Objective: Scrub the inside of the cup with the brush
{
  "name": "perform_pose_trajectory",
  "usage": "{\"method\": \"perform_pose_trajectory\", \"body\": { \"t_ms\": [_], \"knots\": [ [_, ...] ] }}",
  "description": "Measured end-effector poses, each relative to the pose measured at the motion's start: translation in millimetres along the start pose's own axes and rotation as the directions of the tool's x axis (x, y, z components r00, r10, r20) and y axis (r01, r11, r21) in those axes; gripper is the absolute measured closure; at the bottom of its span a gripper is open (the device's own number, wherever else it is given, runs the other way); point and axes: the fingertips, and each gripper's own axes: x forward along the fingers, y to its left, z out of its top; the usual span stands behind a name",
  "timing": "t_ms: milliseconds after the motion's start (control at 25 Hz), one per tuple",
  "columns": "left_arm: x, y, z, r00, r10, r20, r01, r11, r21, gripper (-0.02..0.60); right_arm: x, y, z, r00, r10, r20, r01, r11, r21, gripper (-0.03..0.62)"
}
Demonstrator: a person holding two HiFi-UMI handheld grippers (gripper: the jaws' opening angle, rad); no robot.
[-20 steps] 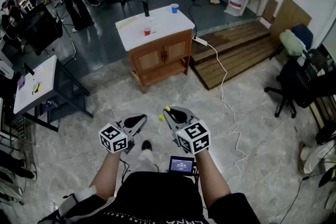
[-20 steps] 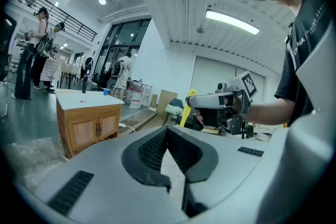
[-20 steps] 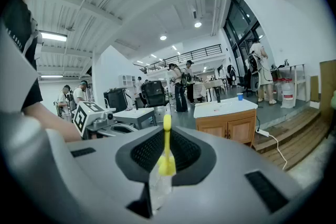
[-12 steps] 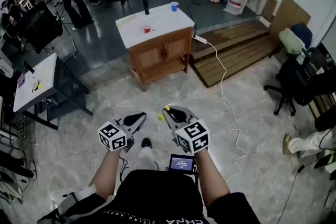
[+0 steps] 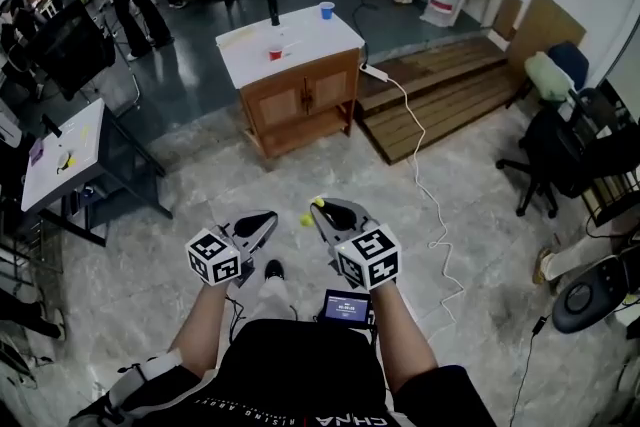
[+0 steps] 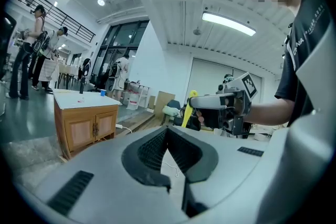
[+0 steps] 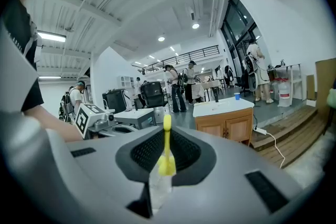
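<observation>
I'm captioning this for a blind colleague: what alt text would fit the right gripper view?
The right gripper has its jaws clamped on a yellow brush, whose handle sticks up between them. Beyond it, to the right, stands a wooden cabinet with a white top, in a large, bright hall where several people stand in the background.

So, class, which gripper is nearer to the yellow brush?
Right. The right gripper is clamped on the yellow brush; the left gripper, shut and empty, sits apart to its left.
</observation>
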Motion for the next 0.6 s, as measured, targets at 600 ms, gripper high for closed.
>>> {"method": "perform_pose_trajectory", "body": {
  "t_ms": [600],
  "knots": [
    [0, 10, -5, 1.000, 0.021, -0.007, -0.021, 1.000, -0.011, 0.577, 12, -8, -4, 1.000, 0.017, 0.004, -0.017, 1.000, 0.004, 0.554]
  ]
}}
